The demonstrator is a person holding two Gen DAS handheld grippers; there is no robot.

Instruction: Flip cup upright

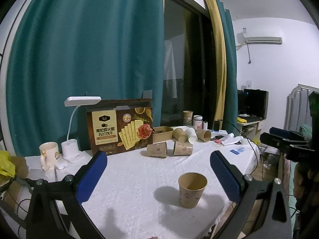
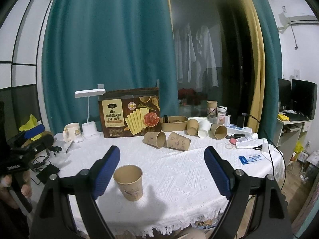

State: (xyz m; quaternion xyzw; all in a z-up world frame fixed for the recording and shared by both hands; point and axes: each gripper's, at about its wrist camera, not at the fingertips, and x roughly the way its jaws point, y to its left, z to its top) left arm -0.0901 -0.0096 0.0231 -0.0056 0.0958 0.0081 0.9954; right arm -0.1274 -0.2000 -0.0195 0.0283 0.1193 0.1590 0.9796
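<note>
A brown paper cup (image 1: pixel 192 189) stands upright, mouth up, on the white tablecloth (image 1: pixel 139 189) near the front edge. It also shows in the right wrist view (image 2: pixel 129 181), close to the left finger. My left gripper (image 1: pixel 157 176) is open and empty, the cup between and below its blue pads, nearer the right one. My right gripper (image 2: pixel 161 172) is open and empty, held above the cloth. Two more brown cups (image 1: pixel 157 149) (image 1: pixel 183 148) lie on their sides farther back.
A cracker box (image 1: pixel 120 126), a white desk lamp (image 1: pixel 72 147) and a cream mug (image 1: pixel 48 154) stand at the back left. A brown paper bowl (image 1: pixel 162 133), several lying cups (image 1: pixel 191 134), a jar and cables crowd the back right. The table edge is close in front.
</note>
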